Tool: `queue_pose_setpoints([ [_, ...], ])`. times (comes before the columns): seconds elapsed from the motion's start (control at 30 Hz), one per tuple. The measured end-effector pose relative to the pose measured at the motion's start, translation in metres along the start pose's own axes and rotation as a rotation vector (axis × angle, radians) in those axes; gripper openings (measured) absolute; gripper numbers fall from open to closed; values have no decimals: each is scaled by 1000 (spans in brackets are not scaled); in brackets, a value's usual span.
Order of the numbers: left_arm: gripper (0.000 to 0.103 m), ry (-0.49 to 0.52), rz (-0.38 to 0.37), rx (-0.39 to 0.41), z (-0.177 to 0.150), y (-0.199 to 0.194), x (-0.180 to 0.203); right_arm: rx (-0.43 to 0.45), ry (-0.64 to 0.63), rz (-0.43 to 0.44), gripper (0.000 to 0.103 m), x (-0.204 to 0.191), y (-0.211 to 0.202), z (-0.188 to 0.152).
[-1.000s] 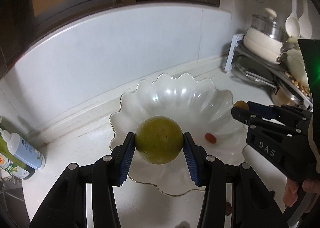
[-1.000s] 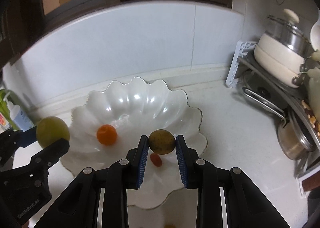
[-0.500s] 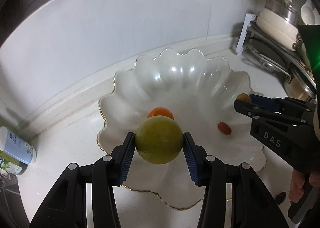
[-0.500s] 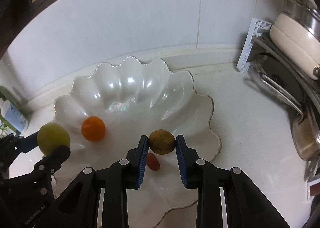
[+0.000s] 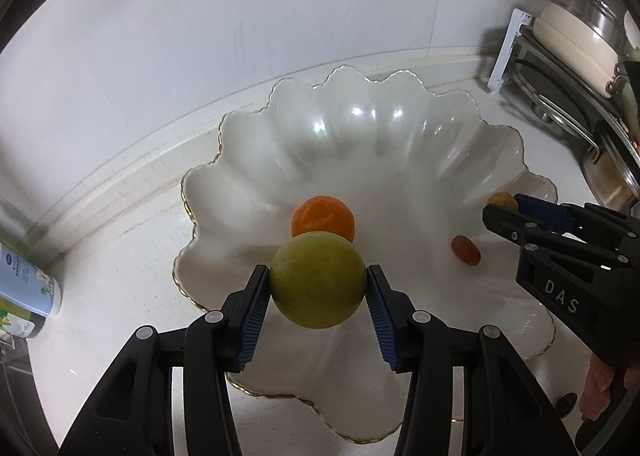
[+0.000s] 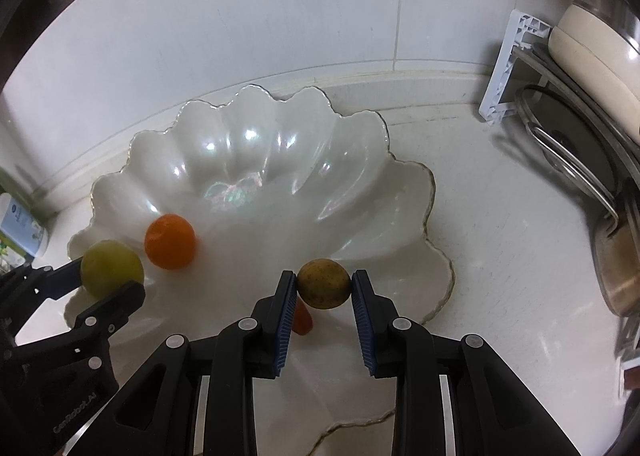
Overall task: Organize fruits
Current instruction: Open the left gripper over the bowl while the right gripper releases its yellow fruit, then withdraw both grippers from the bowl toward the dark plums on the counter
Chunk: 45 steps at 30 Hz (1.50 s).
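Note:
A white scalloped bowl (image 5: 360,127) (image 6: 248,159) stands on the white counter. An orange fruit (image 5: 322,215) (image 6: 169,241) and a small red fruit (image 5: 465,250) (image 6: 302,320) lie in it. My left gripper (image 5: 318,284) is shut on a large green round fruit (image 5: 318,284) above the bowl's near-left part; the fruit also shows in the right wrist view (image 6: 111,268). My right gripper (image 6: 324,284) is shut on a small yellow-brown fruit (image 6: 324,284) (image 5: 501,199) above the bowl's right side.
A rack with a cream pot (image 5: 576,35) (image 6: 592,51), lids and a pan stands at the right. A white bottle (image 5: 28,284) (image 6: 22,230) lies at the left against the wall. A small dark fruit (image 5: 567,403) lies on the counter by the bowl's near-right rim.
Both grippers have moved forward and down over the bowl with their fruits held. The orange fruit has come into sight behind the green fruit.

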<state>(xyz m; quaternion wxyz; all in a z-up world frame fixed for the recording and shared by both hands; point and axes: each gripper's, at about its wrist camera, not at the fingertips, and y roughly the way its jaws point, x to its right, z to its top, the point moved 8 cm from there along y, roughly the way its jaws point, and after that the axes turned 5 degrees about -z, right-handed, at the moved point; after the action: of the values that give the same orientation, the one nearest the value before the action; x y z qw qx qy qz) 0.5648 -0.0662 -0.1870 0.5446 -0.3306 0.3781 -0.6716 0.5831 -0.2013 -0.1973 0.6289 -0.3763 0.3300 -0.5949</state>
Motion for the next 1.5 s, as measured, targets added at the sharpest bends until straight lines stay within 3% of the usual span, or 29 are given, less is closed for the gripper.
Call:
queue_pose_setpoints([
  [0.03, 51, -3, -1, -4, -1, 1, 0, -1, -2, -2, 32, 0, 0, 1],
  [0.13, 67, -7, 15, 23, 0, -5, -1, 15, 9, -2, 51, 2, -5, 2],
  [0.17, 68, 0, 29, 36, 2, -8, -2, 20, 12, -7, 53, 3, -8, 2],
  [0.27, 68, 5, 50, 56, 3, -16, -5, 44, 22, -16, 53, 5, -17, 2],
  [0.4, 68, -27, 30, 67, 1, -26, -9, 81, 30, -36, 53, 8, -34, 1],
  [0.8, 68, 1, 20, 156, -3, -75, 1, 177, 32, -76, 53, 11, -89, -8],
  [1.2, 68, 51, 10, 289, -15, -141, 8, 252, 76, -102, 53, 17, -141, -27],
  [1.5, 68, 77, -37, 342, -32, -178, 11, 335, 86, -129, 53, 12, -190, -47],
])
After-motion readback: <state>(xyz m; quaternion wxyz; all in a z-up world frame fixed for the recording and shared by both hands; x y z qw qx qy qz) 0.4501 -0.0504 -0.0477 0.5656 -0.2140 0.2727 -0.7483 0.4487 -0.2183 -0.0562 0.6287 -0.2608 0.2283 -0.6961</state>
